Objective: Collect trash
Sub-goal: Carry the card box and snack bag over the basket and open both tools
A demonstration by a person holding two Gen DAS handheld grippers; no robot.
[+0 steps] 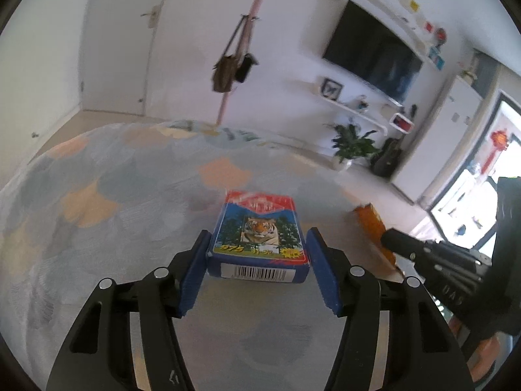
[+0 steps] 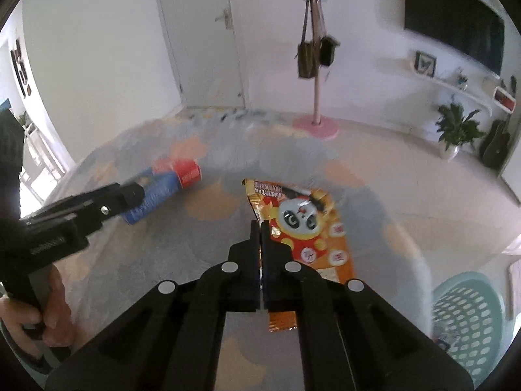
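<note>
A blue and red card box with a tiger picture (image 1: 259,234) sits between the blue pads of my left gripper (image 1: 257,247); the left pad touches it and a small gap shows at the right pad. The box also shows in the right wrist view (image 2: 162,189). My right gripper (image 2: 260,228) is shut on the edge of an orange snack bag with a panda face (image 2: 306,228) and holds it above the carpet. The bag also shows in the left wrist view (image 1: 371,224), beside the right gripper (image 1: 390,239).
A patterned grey and orange carpet (image 2: 182,251) covers the floor. A teal perforated basket (image 2: 465,316) stands at the lower right. A pink coat stand (image 2: 316,65) with bags, a potted plant (image 2: 456,130), a wall TV and shelves lie beyond.
</note>
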